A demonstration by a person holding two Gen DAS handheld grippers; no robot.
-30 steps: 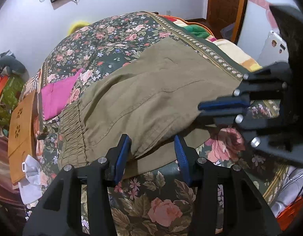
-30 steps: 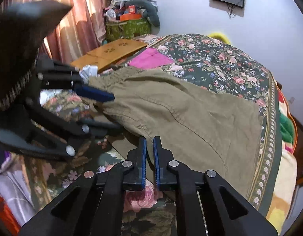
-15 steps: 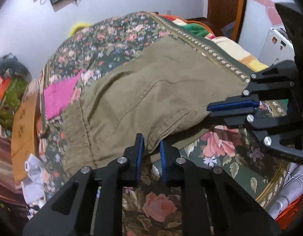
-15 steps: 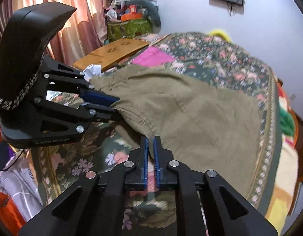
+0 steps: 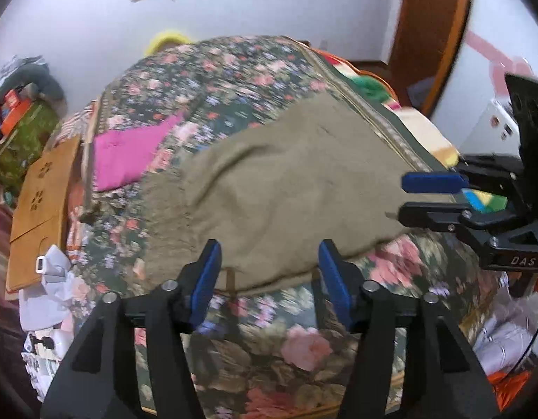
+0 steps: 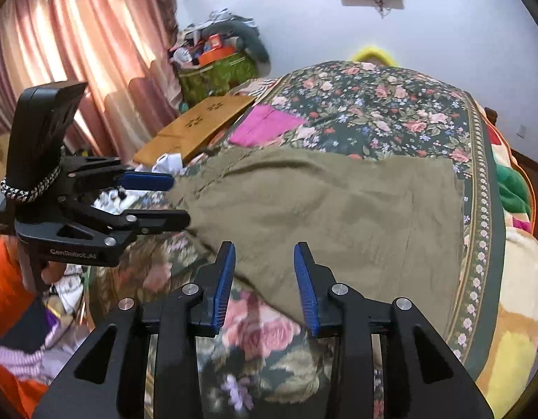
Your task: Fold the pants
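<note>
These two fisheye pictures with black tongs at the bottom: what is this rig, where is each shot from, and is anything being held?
No robot here: a person carries a two-finger gripper in each hand, each with a camera looking along its fingers. In the left wrist view the left gripper fills the bottom and the right gripper enters from the right. The right wrist view is the mirror case. Olive pants lie folded lengthwise on a floral bedspread, with a pink cloth beyond. Both grippers stand open at the pants' near edge, holding nothing.
</note>
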